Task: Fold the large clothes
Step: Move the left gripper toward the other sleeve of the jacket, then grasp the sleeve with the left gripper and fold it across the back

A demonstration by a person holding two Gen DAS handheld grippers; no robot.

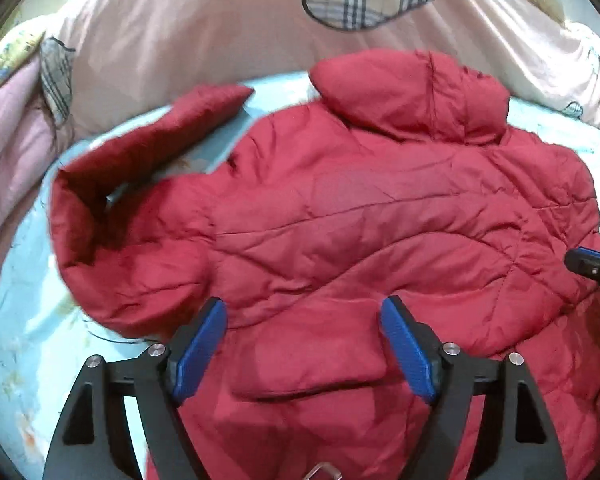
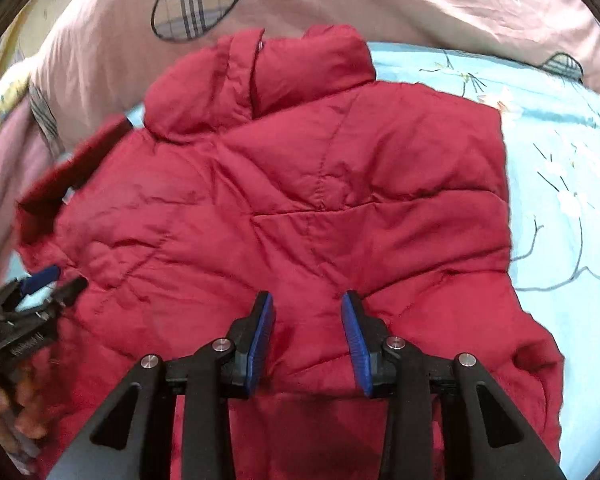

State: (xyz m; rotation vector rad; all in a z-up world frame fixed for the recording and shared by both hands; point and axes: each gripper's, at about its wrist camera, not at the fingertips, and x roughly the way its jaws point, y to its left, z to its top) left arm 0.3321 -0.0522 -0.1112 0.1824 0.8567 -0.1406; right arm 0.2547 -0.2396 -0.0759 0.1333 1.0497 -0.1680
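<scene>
Grippers are hovering over a red padded jacket [image 1: 360, 216] lying spread on a pale blue sheet [image 2: 560, 160]. Left gripper [image 1: 304, 344] is gaping wide over the jacket's near edge, gripping nothing. Right gripper [image 2: 307, 340] is parted likewise, beside it.

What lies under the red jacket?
A light blue floral sheet shows around the jacket. Whatever lies directly beneath the jacket is covered.

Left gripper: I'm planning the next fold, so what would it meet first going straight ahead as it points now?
Probably the red jacket: the open left gripper points at its quilted body, though depth is unclear.
</scene>
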